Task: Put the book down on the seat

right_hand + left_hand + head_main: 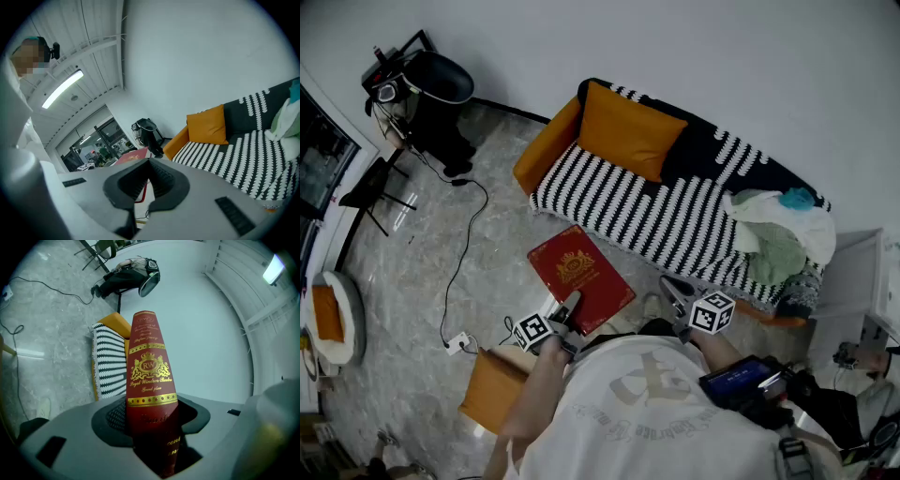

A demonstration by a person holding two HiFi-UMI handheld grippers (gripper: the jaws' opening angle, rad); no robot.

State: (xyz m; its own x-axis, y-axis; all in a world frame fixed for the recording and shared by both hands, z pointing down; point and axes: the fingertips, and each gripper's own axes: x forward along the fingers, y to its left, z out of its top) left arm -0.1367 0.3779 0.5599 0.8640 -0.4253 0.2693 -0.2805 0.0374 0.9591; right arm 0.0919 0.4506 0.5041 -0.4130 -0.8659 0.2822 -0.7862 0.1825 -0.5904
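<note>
A red book (579, 277) with a gold crest hangs over the floor just in front of the sofa seat (675, 220), which has a black-and-white striped cover. My left gripper (565, 314) is shut on the book's near edge. In the left gripper view the book (149, 362) stands up between the jaws of the left gripper (152, 404), with the seat's striped corner (110, 364) behind it. My right gripper (675, 292) is near the seat's front edge. In the right gripper view the right gripper (149, 161) is shut and holds nothing.
An orange cushion (628, 131) leans on the sofa back, and a heap of clothes (778, 234) lies at the seat's right end. A wooden stool (492, 389) stands by my left arm. A cable and power strip (457, 342) lie on the floor. A white cabinet (862, 281) stands at right.
</note>
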